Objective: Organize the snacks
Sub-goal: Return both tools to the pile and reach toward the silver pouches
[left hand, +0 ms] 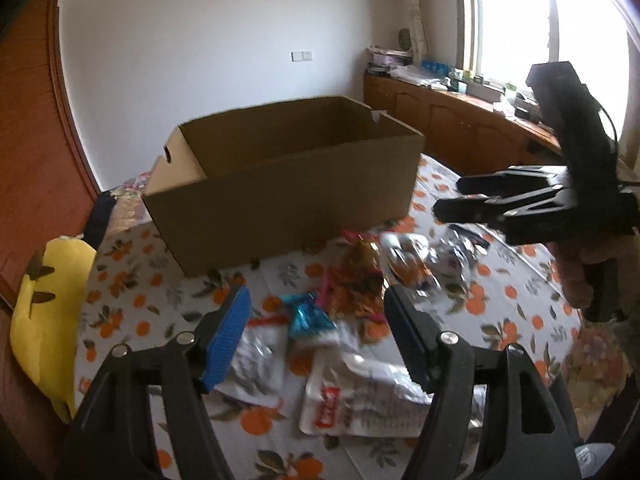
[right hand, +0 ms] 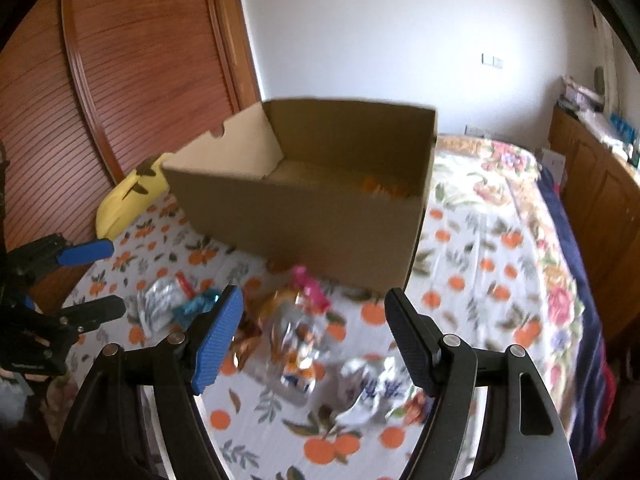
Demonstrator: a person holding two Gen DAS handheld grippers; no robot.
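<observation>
An open cardboard box (left hand: 280, 184) stands on a bed with an orange-print sheet (left hand: 132, 304); in the right wrist view the box (right hand: 304, 216) holds something orange (right hand: 380, 186). Loose snack packets lie in front of it: a blue one (left hand: 308, 316), an orange-brown bag (left hand: 360, 280), silver-white packs (left hand: 360, 396). My left gripper (left hand: 316, 336) is open and empty above them. My right gripper (right hand: 314, 332) is open and empty above a silver-orange packet (right hand: 296, 344) and a white-blue one (right hand: 372, 388). Each gripper shows in the other's view, the right (left hand: 452, 196) and the left (right hand: 100, 276).
A yellow plush toy (left hand: 48, 320) lies at the bed's left edge beside a wooden slatted wardrobe (right hand: 120, 72). A wooden cabinet (left hand: 460, 120) with clutter runs under the window at the right. A dark blue blanket (right hand: 576, 280) borders the bed's right side.
</observation>
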